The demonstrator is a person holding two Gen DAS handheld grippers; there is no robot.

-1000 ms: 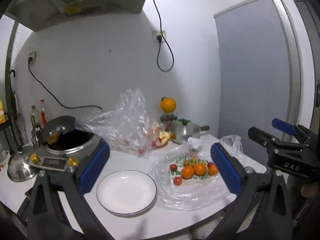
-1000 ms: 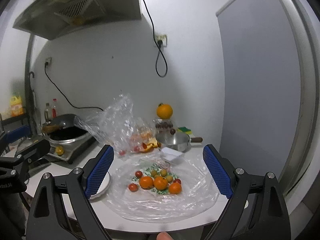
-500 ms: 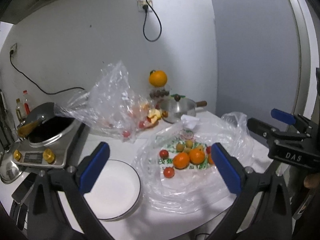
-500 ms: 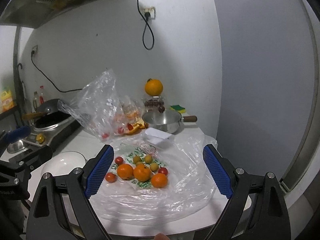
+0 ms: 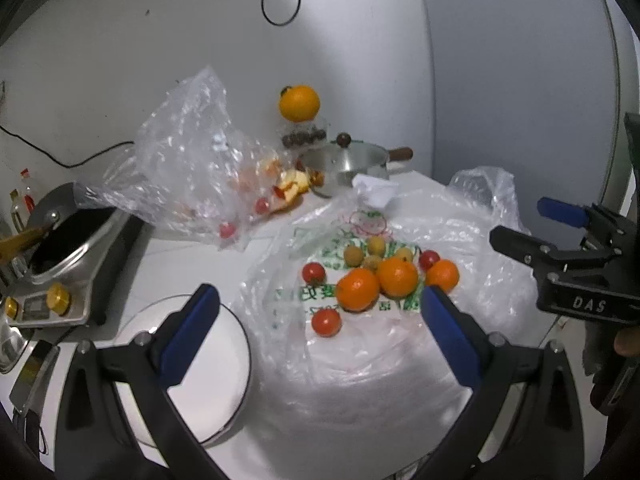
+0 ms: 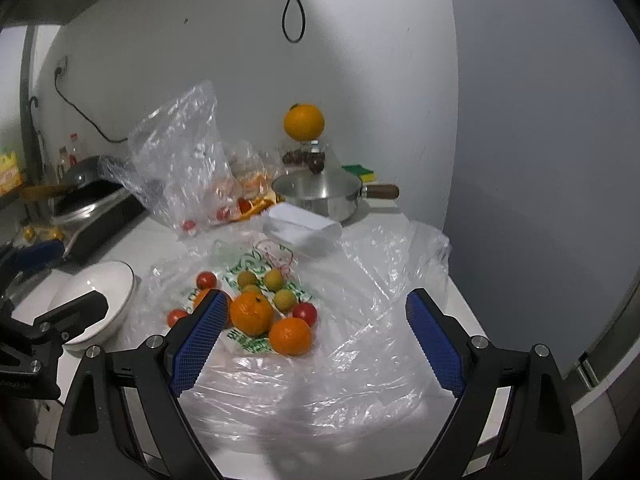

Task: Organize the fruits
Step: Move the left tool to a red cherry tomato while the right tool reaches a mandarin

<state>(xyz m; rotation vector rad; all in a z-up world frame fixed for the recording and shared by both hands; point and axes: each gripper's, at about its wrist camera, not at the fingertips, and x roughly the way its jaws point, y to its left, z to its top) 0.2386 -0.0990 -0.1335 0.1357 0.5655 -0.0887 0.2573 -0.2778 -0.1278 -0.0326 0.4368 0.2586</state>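
Observation:
A pile of fruit lies on a flattened clear plastic bag (image 5: pixel 360 360) on the white counter: oranges (image 5: pixel 357 289) (image 6: pixel 252 312), red cherry tomatoes (image 5: pixel 326 322) (image 6: pixel 305 312) and small yellow-green fruits (image 5: pixel 354 255) (image 6: pixel 274 279). An empty white plate (image 5: pixel 216 360) (image 6: pixel 100 292) sits left of the bag. My left gripper (image 5: pixel 316 320) is open and empty, above the counter's front, in front of the fruit. My right gripper (image 6: pixel 316 332) is open and empty, just in front of the pile; it also shows at the right of the left wrist view (image 5: pixel 560 248).
Behind the fruit stand a crumpled clear bag with fruit scraps (image 5: pixel 192 160), a steel saucepan (image 6: pixel 320 196), a large orange on a jar (image 6: pixel 304 122) and a white paper box (image 6: pixel 300 228). A wok on a cooker (image 5: pixel 68 248) is at the left. The counter's edge is at the front and right.
Both grippers have moved forward and tilted down toward the fruit pile, which now looks larger and nearer. Both stay open.

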